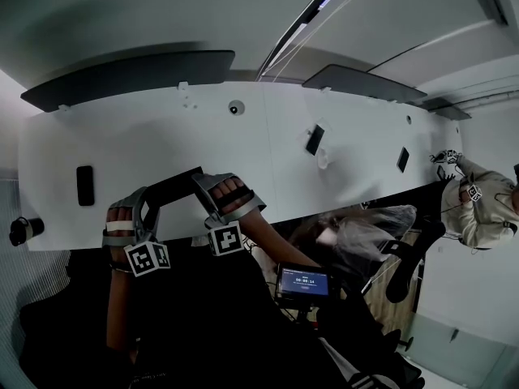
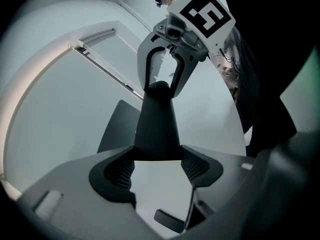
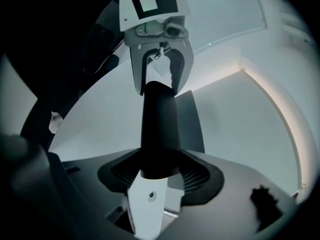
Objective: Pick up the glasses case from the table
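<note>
The left gripper (image 2: pixel 157 170) stands with its jaws spread wide, and its ribbed pads (image 2: pixel 119 173) bear on one end of the glasses case (image 2: pixel 157 126). The wide setting matches the breadth of the case and is not a released state. The right gripper (image 3: pixel 160 178) is clamped in the same manner on the opposite end, its pads pressed against both flanks of the dark shell. Each gripper view shows the case running straight away from its own jaws into those of the other gripper, so the case spans the two like a bar. The likely purpose is a two-point hold, which keeps a long, smooth, rounded body from swinging or slipping as it might under a single pinch. In the head view the case sits over the near edge of the white table (image 1: pixel 162 136), directly in front of the person, with both grippers angled downward onto it. White surface shows beneath the case in both gripper views, which suggests it is clear of the table, though the actual clearance cannot be confirmed. Farther out on the table lie a black slab (image 1: pixel 85 185) to the left and two small dark items (image 1: pixel 315 140) to the right, all well apart from the case.
</note>
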